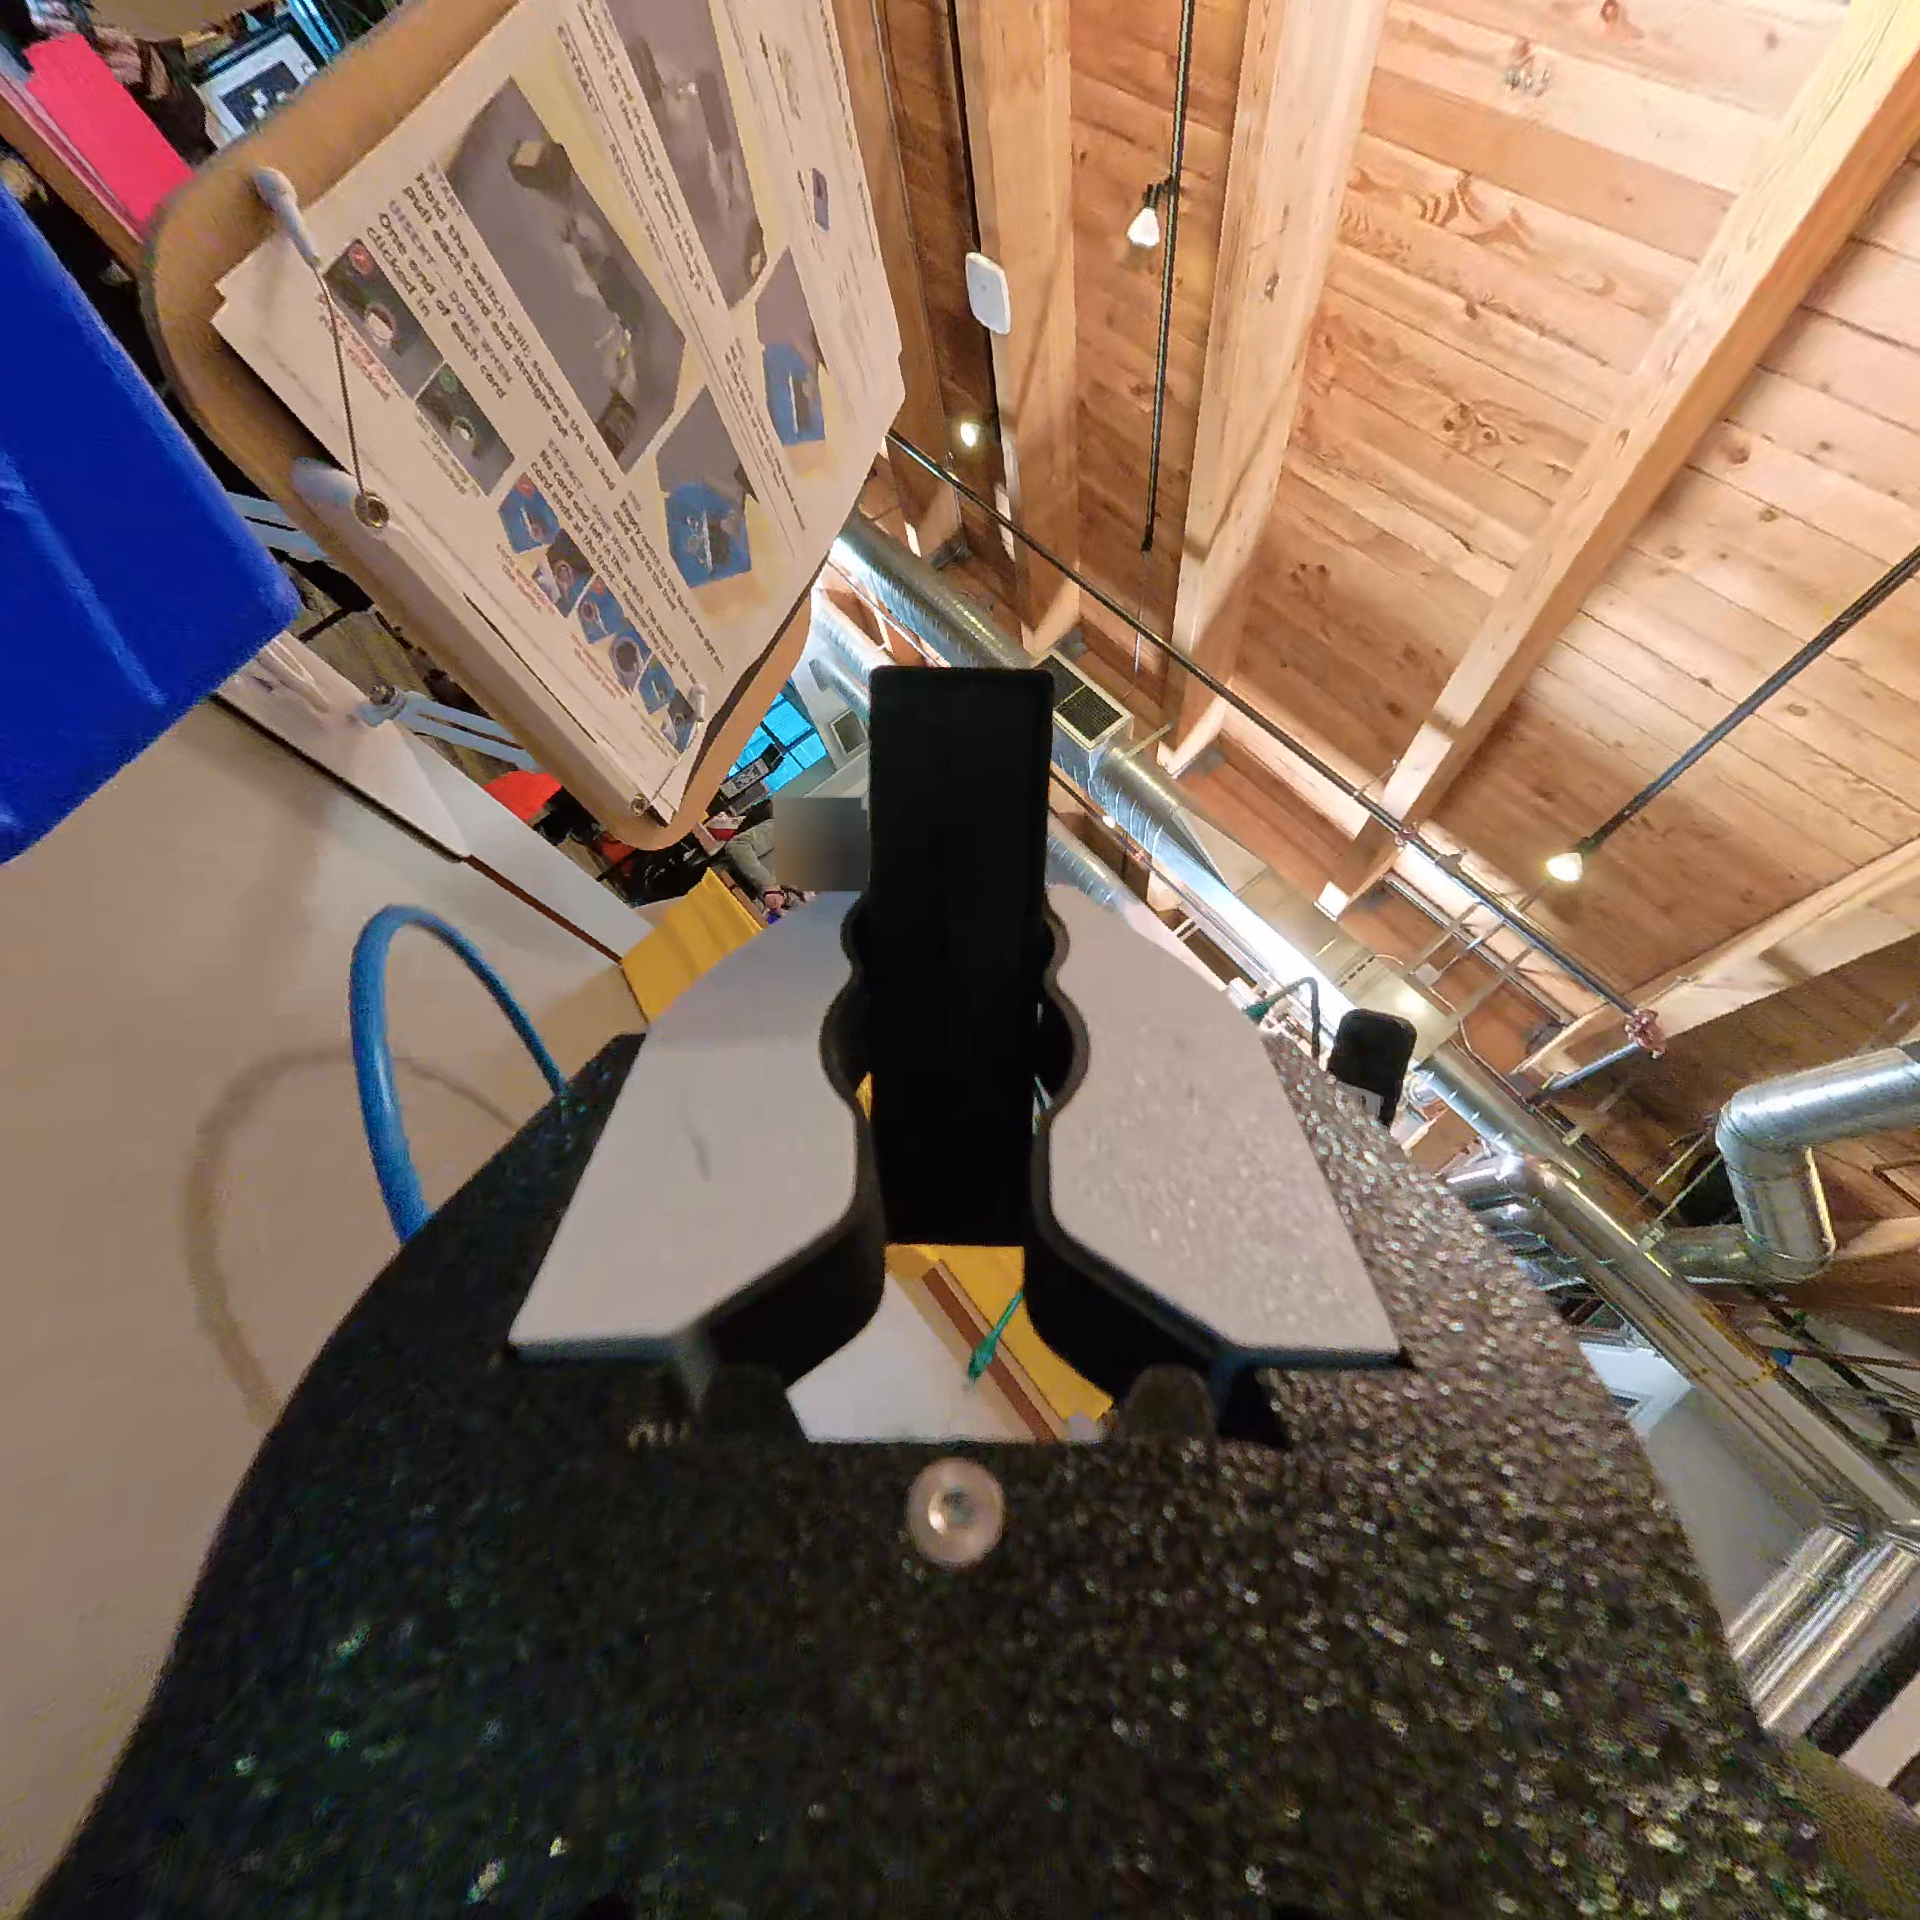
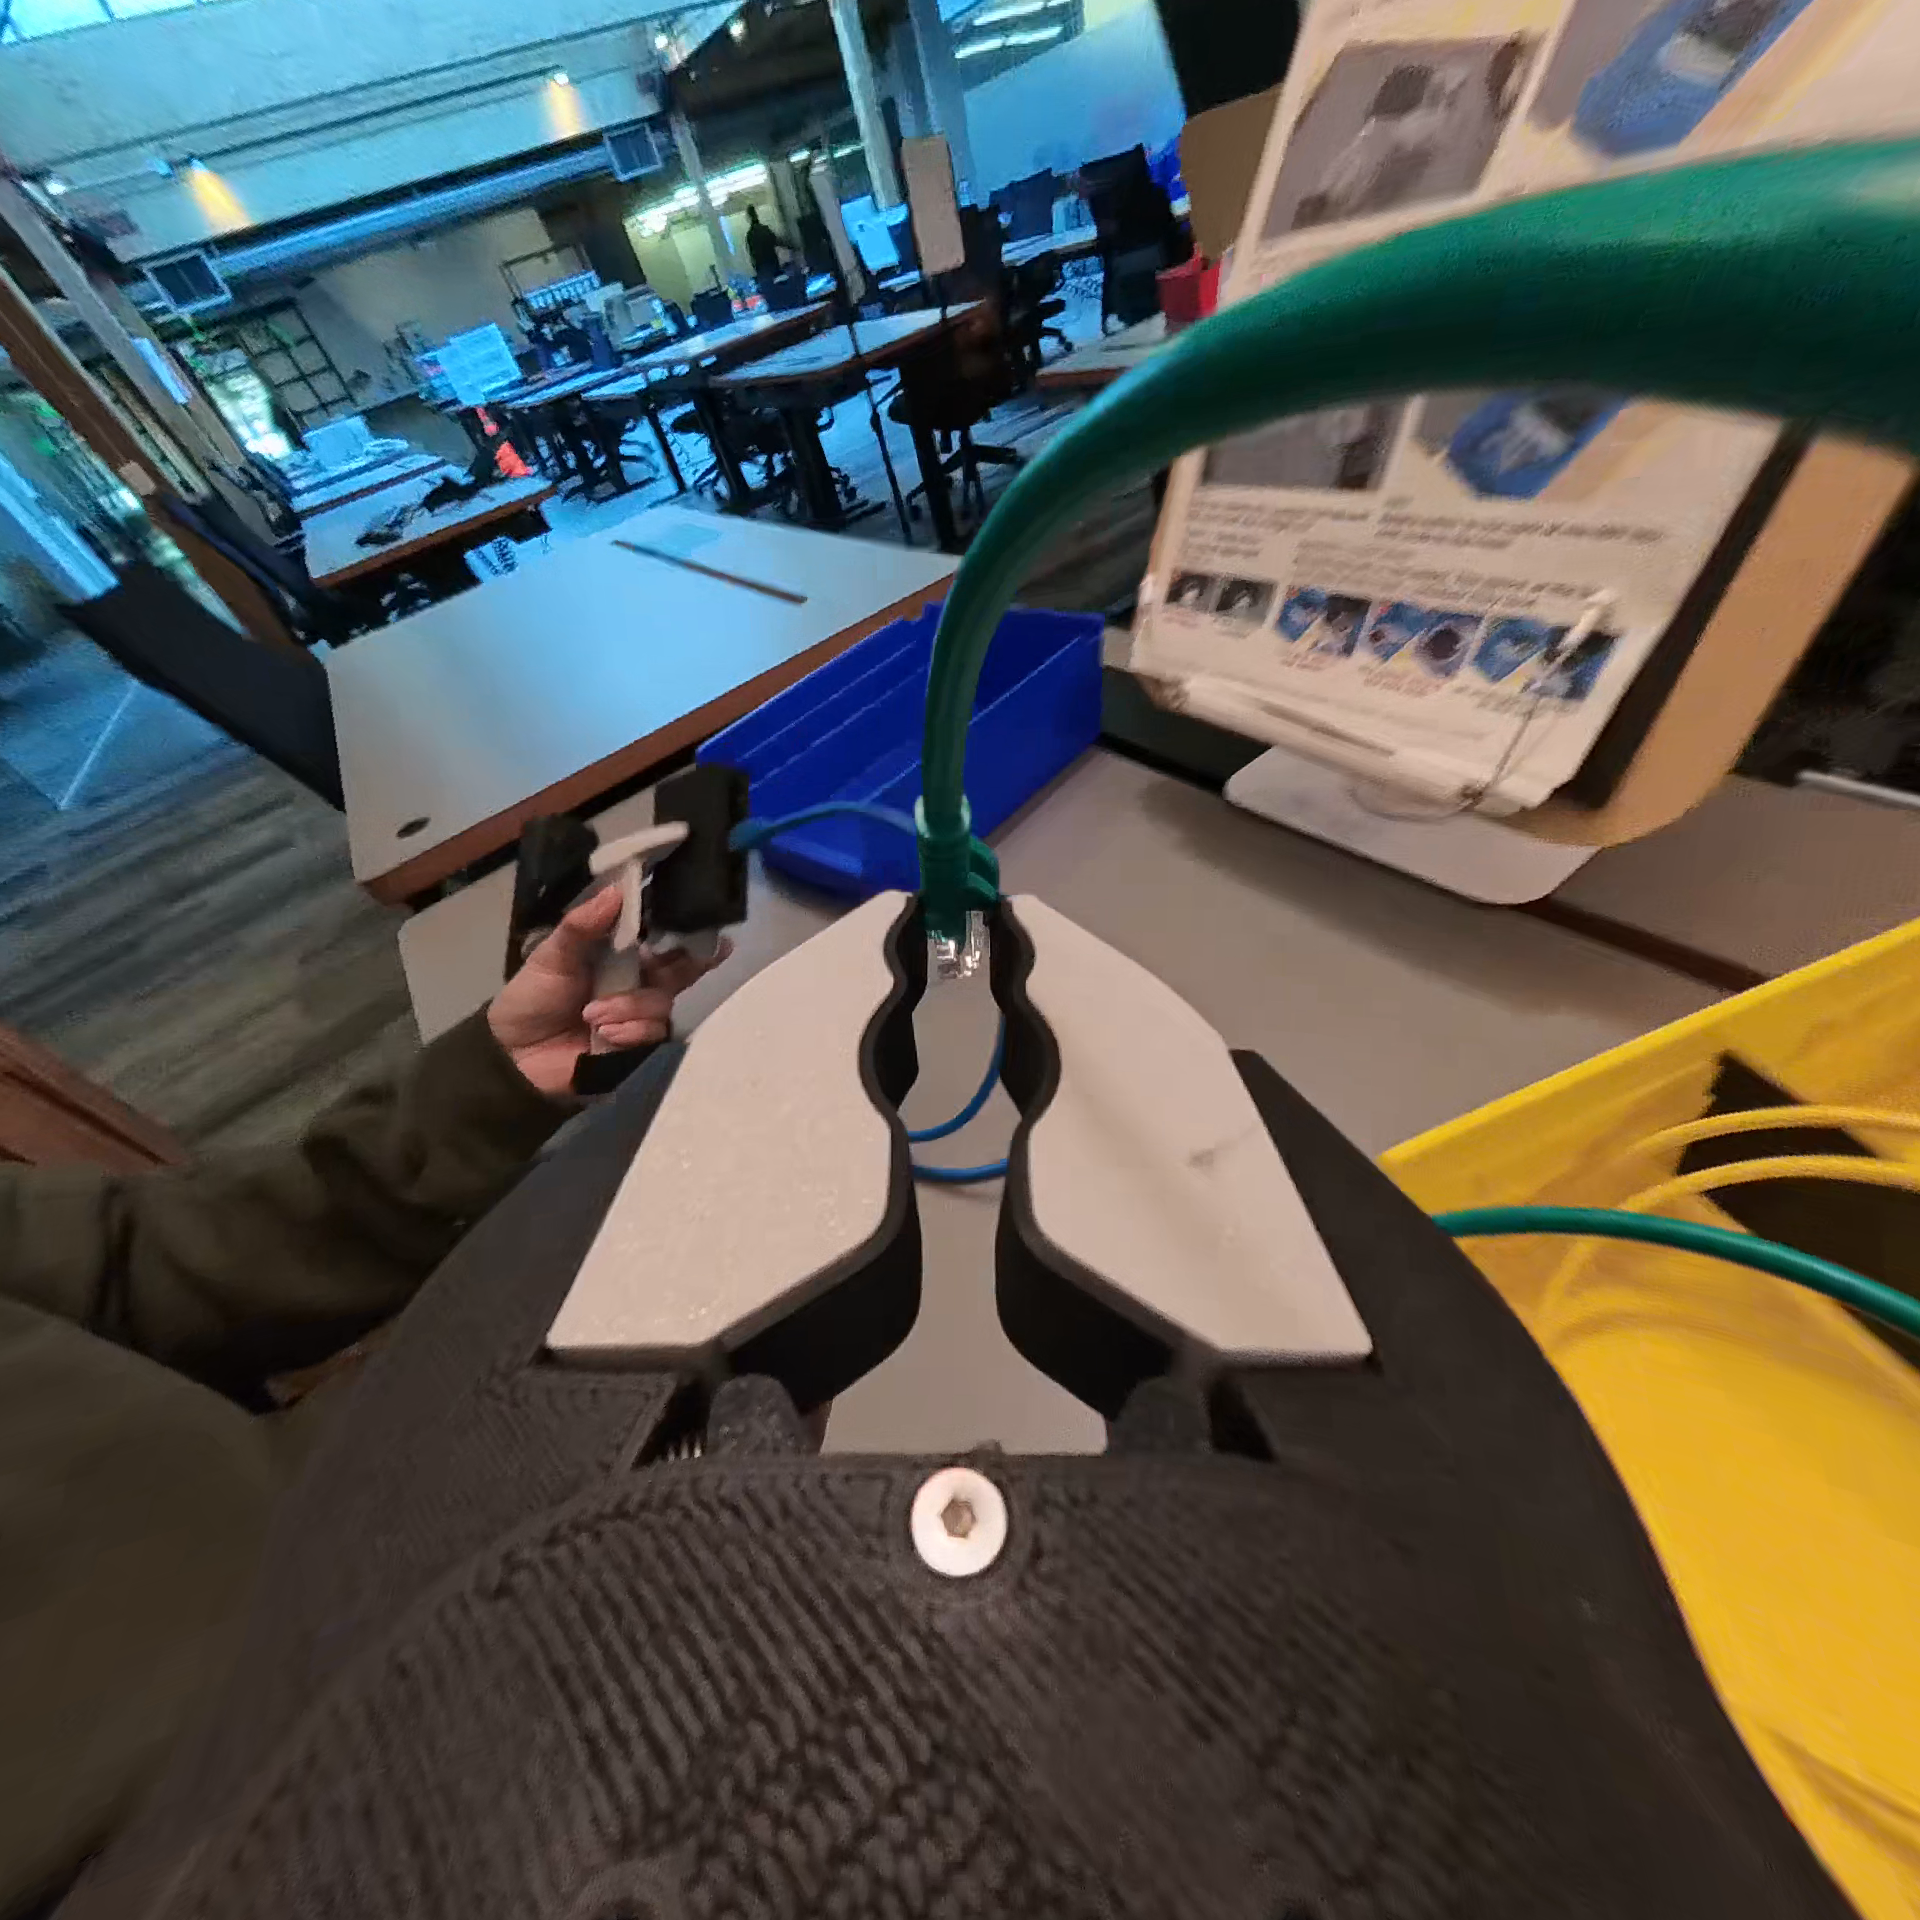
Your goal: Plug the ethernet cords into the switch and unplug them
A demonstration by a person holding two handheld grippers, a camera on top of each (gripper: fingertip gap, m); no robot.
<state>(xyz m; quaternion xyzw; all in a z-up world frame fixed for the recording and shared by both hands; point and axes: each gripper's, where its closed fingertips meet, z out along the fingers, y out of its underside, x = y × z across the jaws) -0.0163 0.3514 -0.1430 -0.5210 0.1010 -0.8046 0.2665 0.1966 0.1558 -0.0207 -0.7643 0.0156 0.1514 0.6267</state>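
My left gripper (image 1: 956, 935) is shut on the black switch (image 1: 956, 790) and holds it upright above the table, tilted toward the ceiling. A blue ethernet cord (image 1: 384, 1039) loops up at its left. In the right wrist view a hand holds that gripper (image 2: 634, 894) with the switch (image 2: 701, 852), and the blue cord (image 2: 821, 821) runs into the switch's side. My right gripper (image 2: 958, 925) is shut on the clear plug (image 2: 956, 951) of a green ethernet cord (image 2: 1351, 312), which arches up and over to the right. The plug is well apart from the switch, to its right.
A blue bin (image 2: 997, 675) stands behind the grippers and a yellow bin (image 2: 1558, 1091) holding yellow cords stands at the right. An instruction sheet on a stand (image 2: 1455, 520) is at the back right. The grey table (image 2: 1299, 935) lies below.
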